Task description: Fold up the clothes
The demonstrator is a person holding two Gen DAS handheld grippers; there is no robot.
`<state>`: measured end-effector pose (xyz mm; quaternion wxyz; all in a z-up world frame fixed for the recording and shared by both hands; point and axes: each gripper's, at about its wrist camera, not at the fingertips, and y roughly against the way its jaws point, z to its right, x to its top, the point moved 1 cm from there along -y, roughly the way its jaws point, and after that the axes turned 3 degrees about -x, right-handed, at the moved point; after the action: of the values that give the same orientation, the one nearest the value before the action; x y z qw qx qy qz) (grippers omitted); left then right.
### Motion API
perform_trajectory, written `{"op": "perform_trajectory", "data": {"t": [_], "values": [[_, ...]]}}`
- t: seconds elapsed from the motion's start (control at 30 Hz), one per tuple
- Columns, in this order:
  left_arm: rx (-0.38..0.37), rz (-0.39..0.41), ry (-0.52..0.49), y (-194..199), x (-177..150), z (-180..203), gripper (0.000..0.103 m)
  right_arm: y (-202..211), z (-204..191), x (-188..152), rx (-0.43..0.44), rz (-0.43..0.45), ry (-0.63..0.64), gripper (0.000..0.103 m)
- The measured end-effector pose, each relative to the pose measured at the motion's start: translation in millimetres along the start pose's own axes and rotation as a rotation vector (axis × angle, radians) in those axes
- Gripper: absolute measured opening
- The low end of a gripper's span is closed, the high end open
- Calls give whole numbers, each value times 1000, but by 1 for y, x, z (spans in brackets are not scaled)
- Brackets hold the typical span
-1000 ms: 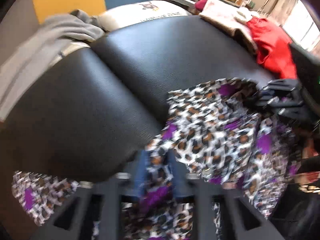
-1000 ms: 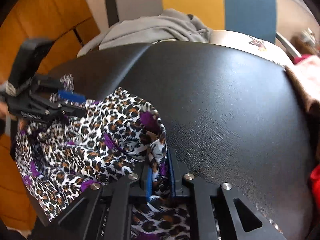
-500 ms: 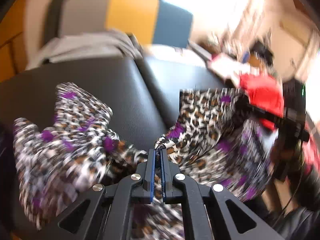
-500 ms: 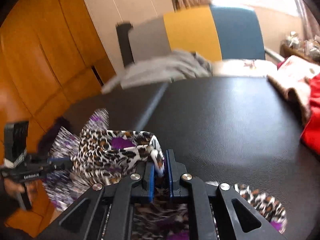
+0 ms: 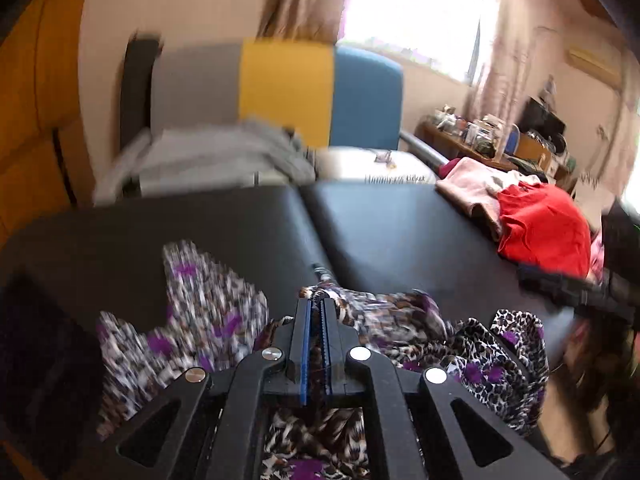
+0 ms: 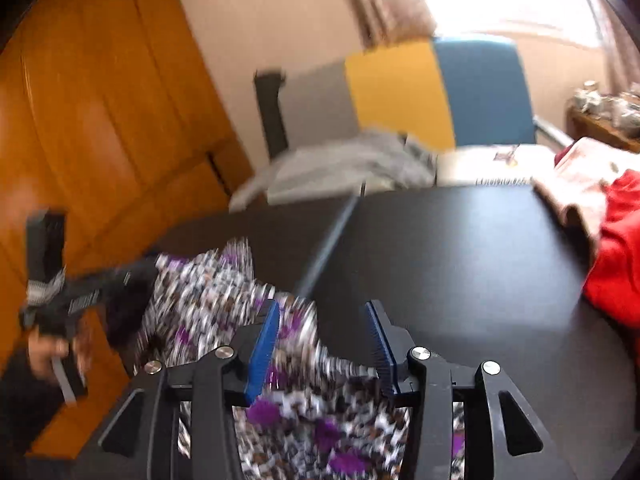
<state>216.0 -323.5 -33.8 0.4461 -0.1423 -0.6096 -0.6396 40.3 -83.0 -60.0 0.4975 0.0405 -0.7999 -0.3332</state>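
Leopard-print fabric garment w/ purple blotches lies crumpled, motion-blurred, on near edge of black padded vinyl table, partly hanging off. Left gripper: blue-padded jaws nearly closed, pinching a fold of it. Right gripper: jaws wide apart, garment lying loose between, nothing gripped.

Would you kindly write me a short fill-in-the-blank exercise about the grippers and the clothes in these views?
1. The left gripper is shut on the ____-print garment.
2. The right gripper has its jaws ____.
3. The garment lies on a ____ padded surface.
4. At the surface's right edge lies a bright ____ garment.

Missing words: leopard; open; black; red
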Motion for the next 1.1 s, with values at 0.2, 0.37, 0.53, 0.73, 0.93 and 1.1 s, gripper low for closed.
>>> {"op": "perform_trajectory", "data": {"t": [0.2, 0.37, 0.53, 0.73, 0.93, 1.1], "values": [[-34, -8, 17, -1, -15, -16, 4, -74, -3, -9, 3, -161, 102, 57], [-131, -104, 5, -20, -25, -22, 11, -151, 8, -10, -9, -386, 162, 57], [-173, -192, -55, -48, -20, -25, 28, -143, 9, -23, -117, -348, 277, 30], [-240, -351, -94, -101, 3, -29, 52, -118, 49, -31, -163, -280, 174, 14], [-247, -575, -171, -169, 9, -24, 59, -119, 59, -32, -121, -270, 170, 15], [-224, -524, -169, -149, -2, -25, 20, -113, 63, -39, -48, -231, 170, 26]]}}
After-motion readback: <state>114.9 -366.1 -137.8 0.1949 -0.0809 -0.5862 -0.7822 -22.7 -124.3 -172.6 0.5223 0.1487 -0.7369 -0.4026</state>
